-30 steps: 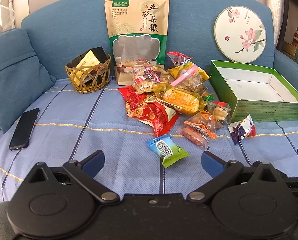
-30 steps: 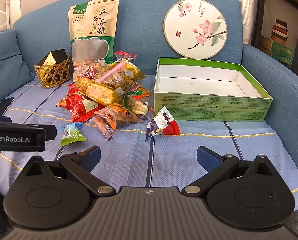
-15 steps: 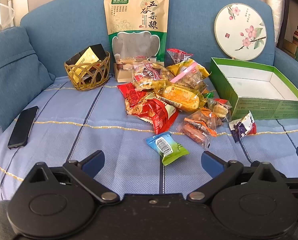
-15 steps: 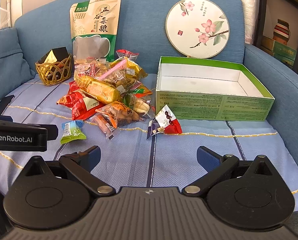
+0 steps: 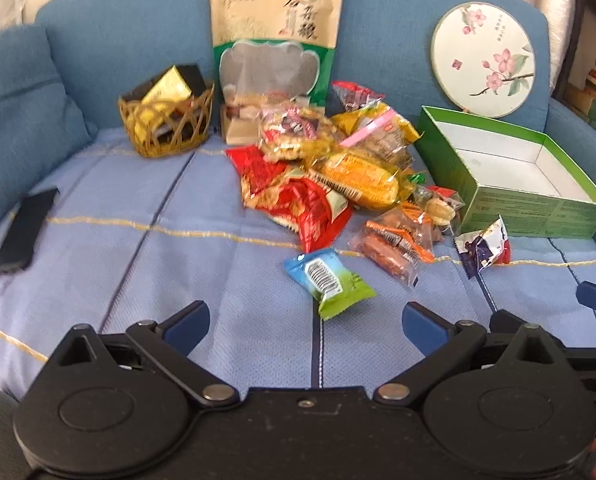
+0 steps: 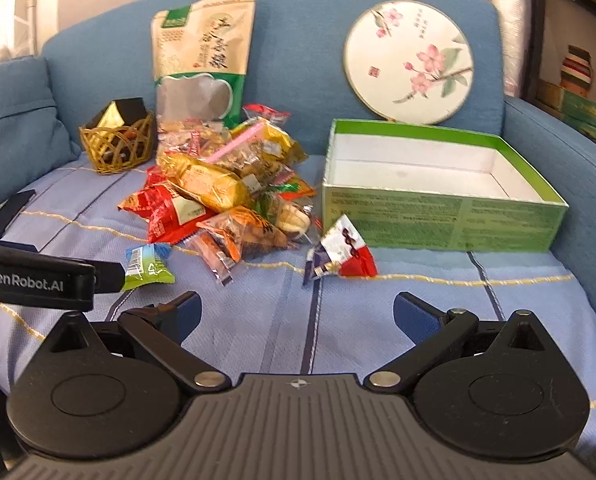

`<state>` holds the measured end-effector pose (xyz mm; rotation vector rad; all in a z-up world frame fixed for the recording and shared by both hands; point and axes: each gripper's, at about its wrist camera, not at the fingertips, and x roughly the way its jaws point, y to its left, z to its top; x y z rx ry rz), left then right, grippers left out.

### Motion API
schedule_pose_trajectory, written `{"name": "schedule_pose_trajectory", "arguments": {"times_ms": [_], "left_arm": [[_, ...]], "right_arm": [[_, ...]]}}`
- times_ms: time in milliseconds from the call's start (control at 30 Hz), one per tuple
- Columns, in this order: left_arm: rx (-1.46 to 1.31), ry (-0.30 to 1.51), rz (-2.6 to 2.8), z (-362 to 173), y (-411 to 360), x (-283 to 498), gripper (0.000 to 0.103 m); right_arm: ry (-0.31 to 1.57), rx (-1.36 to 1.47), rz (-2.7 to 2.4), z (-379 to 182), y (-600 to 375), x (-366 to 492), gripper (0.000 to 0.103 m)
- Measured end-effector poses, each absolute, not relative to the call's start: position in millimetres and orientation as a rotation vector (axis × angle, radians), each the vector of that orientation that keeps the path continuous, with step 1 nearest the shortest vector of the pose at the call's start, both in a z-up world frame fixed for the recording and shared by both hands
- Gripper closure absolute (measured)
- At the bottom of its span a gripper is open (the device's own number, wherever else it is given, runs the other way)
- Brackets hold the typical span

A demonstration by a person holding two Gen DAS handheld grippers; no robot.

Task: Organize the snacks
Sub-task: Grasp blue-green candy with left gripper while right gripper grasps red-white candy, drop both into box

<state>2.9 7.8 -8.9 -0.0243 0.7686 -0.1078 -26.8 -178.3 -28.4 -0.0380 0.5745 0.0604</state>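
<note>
- Green cardboard box (image 6: 441, 216), rectangular, white inside, lid off, nothing in it; sitting on the right of the sofa seat (image 6: 258, 312) against the armrest.
- Woven wicker basket (image 5: 166, 128), round and open-weave, holding a black-and-gold carton or two (exact count unclear), at the back left of the seat.
- Tall paper pouch (image 5: 276, 36) with a clear window, leaning upright on the sofa back, behind the heap.
- Heap of snacks (image 5: 337, 176) in crinkly plastic wrappers, red, yellow and orange, piled between basket and box, its right edge just beside the box's near left corner.
- Left claw (image 5: 305, 322) spread wide, blue pads apart, gripping nothing; small blue-and-green packet (image 5: 329, 280) with a barcode lying loose on the seat just ahead of the gap, slightly right of centre, apart from the heap.
- Right claw (image 6: 296, 314) likewise wide open and empty; white, red and dark-blue packet (image 6: 339, 252), pinched into a pointed shape, lying straight ahead of it and just in front of the box's near wall.
- Same blue-and-green packet seen from the right view beside the tip of the left tool (labelled GenRobot.AI).
- Round flat fan (image 6: 409, 62) painted with pink blossoms, propped behind the box.
- Flat black phone (image 5: 24, 236) on the far left, beside a blue cushion (image 5: 16, 120).
- Seat cover pale blue, finely woven, crossed by thin gold and dark lines.
</note>
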Motion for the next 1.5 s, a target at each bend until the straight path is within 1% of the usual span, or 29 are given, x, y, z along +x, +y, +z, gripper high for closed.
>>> {"name": "schedule_pose_trajectory", "arguments": {"times_ms": [133,267,300,333,367,400,433,600,633,667,700,733,800,867,900,933,1100,1267,1400,1500], "left_arm": [[-0.104,0.777,-0.157,-10.7,19.8,8.0,0.0],[-0.099,0.771,-0.173,-12.1,18.8,22.3,0.0],[-0.096,0.776,-0.176,-13.4,18.6,26.9,0.003],[-0.106,0.782,-0.185,-14.6,18.6,32.6,0.012],[-0.119,0.785,-0.193,-16.1,18.7,37.1,0.016],[-0.133,0.789,-0.202,-18.1,19.4,41.3,0.028],[-0.147,0.801,-0.206,-20.2,19.3,46.4,0.033],[-0.15,0.814,-0.207,-28.1,10.4,63.8,0.032],[-0.15,0.823,-0.206,-31.7,8.6,68.2,0.033],[-0.149,0.836,-0.209,-35.3,7.4,71.6,0.038],[-0.145,0.849,-0.218,-39.9,6.6,74.5,0.06],[-0.141,0.867,-0.227,-44.7,6.8,76.6,0.068],[-0.152,0.844,-0.232,-46.3,9.2,73.2,0.059],[-0.149,0.844,-0.229,-44.4,8.7,70.1,0.062],[-0.153,0.848,-0.232,-43.1,8.7,68.2,0.066],[-0.161,0.85,-0.239,-40.7,8.4,66.3,0.066],[-0.159,0.773,-0.3,-5.5,-1.5,57.5,0.067],[-0.132,0.689,-0.398,35.4,-32.2,72.6,0.066],[-0.116,0.64,-0.448,51.9,-69.8,95.9,0.066],[-0.09,0.629,-0.492,51.5,-98.3,113.1,0.066]], "right_arm": [[0.588,-0.117,0.05,-37.8,-177.7,-7.0,0.0],[0.589,-0.064,0.021,-43.2,-193.1,21.8,0.0],[0.578,-0.045,0.019,-43.8,-197.3,28.1,0.0],[0.571,-0.039,0.018,-45.3,-200.0,34.0,0.0],[0.572,-0.042,0.02,-46.9,-202.2,40.2,0.0],[0.578,-0.043,0.029,-48.8,-204.1,46.7,0.0],[0.592,-0.041,0.04,-51.3,-205.8,52.9,0.0],[0.625,-0.031,0.075,-65.4,-208.4,69.1,0.0],[0.642,-0.03,0.086,-68.3,-208.2,71.1,0.0],[0.662,-0.025,0.097,-70.5,-209.0,72.1,0.015],[0.663,-0.02,0.106,-70.8,-209.0,70.3,0.016],[0.654,-0.022,0.111,-69.5,-208.4,67.4,0.017],[0.64,-0.03,0.124,-68.0,-207.9,63.0,0.022],[0.624,-0.031,0.127,-65.7,-208.1,57.1,0.023],[0.611,-0.027,0.131,-63.2,-208.3,53.4,0.024],[0.598,-0.021,0.137,-60.0,-208.9,49.2,0.024],[0.513,0.012,0.141,-36.5,-217.8,35.4,0.024],[0.427,-0.002,0.099,-6.6,-233.6,48.8,0.023],[0.394,-0.059,0.038,4.4,-254.5,69.2,0.022],[0.382,-0.051,0.006,-2.5,-276.5,81.2,0.022]]}}
